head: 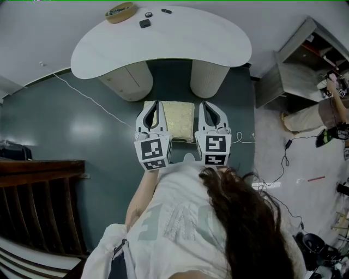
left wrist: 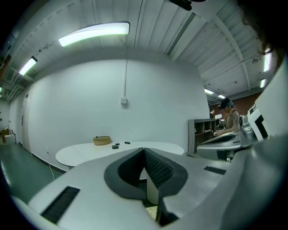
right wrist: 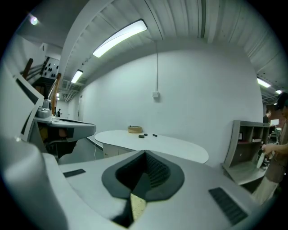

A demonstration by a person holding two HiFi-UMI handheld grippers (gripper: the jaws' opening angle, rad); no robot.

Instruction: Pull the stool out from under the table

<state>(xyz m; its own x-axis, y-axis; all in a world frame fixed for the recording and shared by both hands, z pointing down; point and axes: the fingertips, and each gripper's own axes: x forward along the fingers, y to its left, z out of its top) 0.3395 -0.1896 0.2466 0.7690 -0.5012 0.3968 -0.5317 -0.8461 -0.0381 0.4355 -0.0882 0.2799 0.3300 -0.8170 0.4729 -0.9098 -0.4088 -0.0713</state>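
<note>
Beside left tongs (head: 156, 103), stool (head: 179, 120) (edge covered)

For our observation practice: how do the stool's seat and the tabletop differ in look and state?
The stool's seat is square, beige and textured; the tabletop is rounded, white and smooth. The seat is far smaller than the tabletop. The seat carries nothing; the tabletop bears a basket and small black items. Both stand over the dark floor.

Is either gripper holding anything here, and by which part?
Nothing is held. The left gripper and the right gripper are both shut with nothing between their jaws; the stool sits free between them.
</note>
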